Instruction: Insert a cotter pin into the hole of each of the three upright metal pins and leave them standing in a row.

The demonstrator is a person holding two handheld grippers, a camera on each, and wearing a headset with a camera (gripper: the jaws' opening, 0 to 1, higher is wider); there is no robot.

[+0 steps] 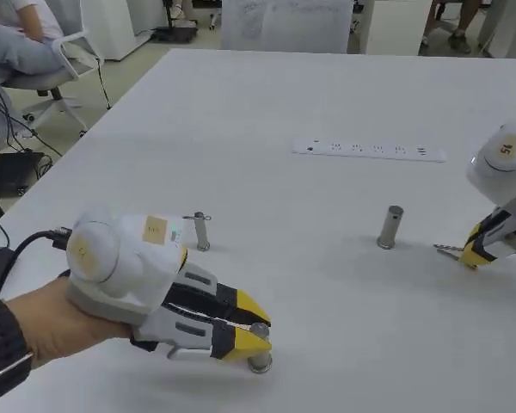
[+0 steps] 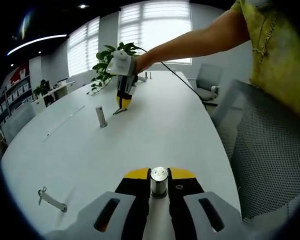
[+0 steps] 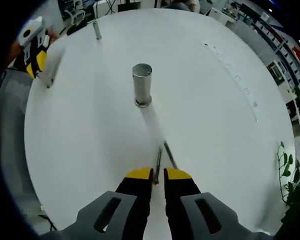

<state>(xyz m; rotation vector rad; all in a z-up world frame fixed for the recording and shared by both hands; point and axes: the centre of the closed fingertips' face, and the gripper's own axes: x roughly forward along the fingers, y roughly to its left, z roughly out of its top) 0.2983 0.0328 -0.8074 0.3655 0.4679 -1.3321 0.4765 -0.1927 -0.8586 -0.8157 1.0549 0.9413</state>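
Standing upright on the white table [image 1: 327, 86], three short grey metal pins are spread apart. The left pin [image 1: 202, 234], toward the left edge, has a fitted cotter pin [image 1: 196, 217] through its top. The bare pin [image 1: 390, 227] stands toward the right edge, and the front pin [image 1: 260, 361] is by the near edge. The left gripper [image 1: 259, 331] has its yellow-tipped jaws clamped on the front pin. The right gripper [image 1: 471, 255], near the bare pin on its right, pinches a loose cotter pin [image 1: 447, 249] whose legs point toward that pin.

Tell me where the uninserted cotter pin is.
At the head view's right, the cotter pin sits in the right gripper, beside the unheld upright metal pin.
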